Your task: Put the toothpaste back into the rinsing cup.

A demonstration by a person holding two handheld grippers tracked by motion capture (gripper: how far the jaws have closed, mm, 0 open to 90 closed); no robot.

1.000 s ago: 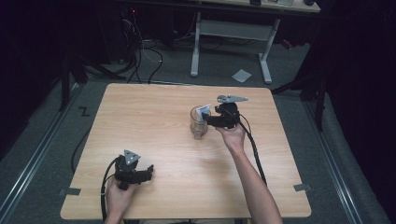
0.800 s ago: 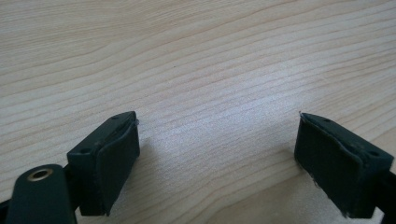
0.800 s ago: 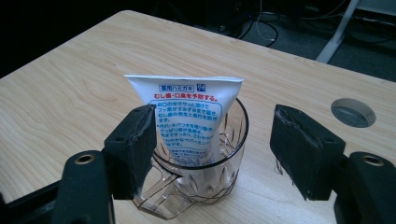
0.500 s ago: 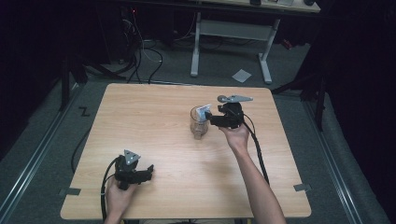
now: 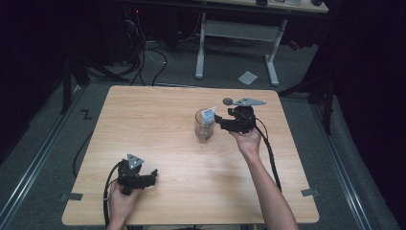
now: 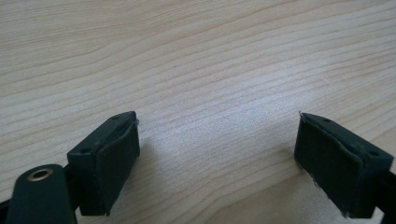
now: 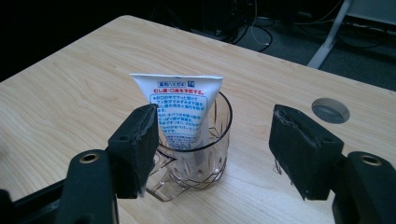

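Standing upright in a clear glass cup (image 7: 196,158), a white tube (image 7: 180,109) with blue and red print leans a little, crimped end up. Cup sits on the wooden tabletop (image 5: 158,120), right of centre in the high view, toward the far half. Right gripper (image 5: 220,122) held level just beside the cup, jaws spread wide; in the right gripper view they frame the cup without touching it. Grey round cap (image 7: 330,110) set in the tabletop beyond. Left gripper (image 5: 152,175) rests low near the near-left edge, well apart from the cup, jaws apart over bare wood. Dark floor (image 5: 297,72) with cables and a desk frame behind.
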